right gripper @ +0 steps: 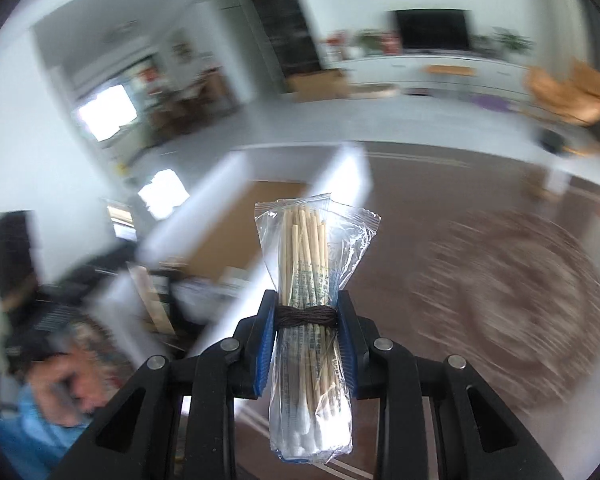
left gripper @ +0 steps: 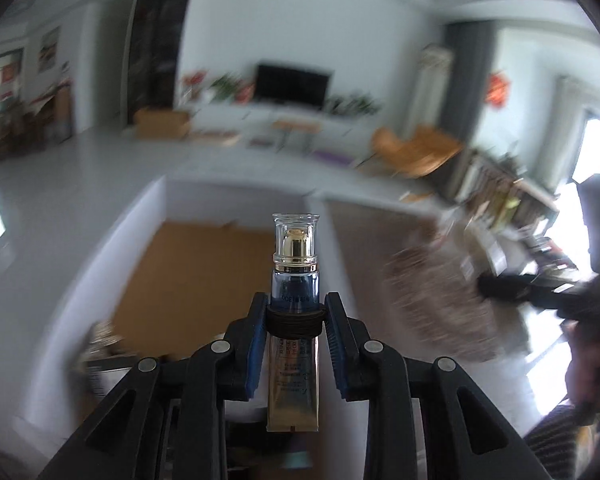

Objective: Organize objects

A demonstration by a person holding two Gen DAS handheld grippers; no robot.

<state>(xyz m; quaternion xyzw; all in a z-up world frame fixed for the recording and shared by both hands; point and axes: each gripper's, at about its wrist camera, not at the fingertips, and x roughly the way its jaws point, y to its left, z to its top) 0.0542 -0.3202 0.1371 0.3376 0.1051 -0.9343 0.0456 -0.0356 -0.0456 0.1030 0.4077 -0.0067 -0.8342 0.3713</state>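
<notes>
Left gripper (left gripper: 296, 314) pitched down over the floor, jaws clamped on one cosmetic bottle (left gripper: 295, 276): clear cap with gold pump toward 12 o'clock, gold tube end toward 6, a dark band (left gripper: 295, 322) wrapped round it at the pads.

Right gripper (right gripper: 306, 314) also pitched down, clamped on one clear bag of cotton swabs (right gripper: 310, 320), sticks toward 12 o'clock, white tips toward 6, a dark band (right gripper: 306, 315) at the grip line.

Both items are held off any surface. One white-sided box (left gripper: 188, 276) with a brown bottom at 12 o'clock below; background blurred.
</notes>
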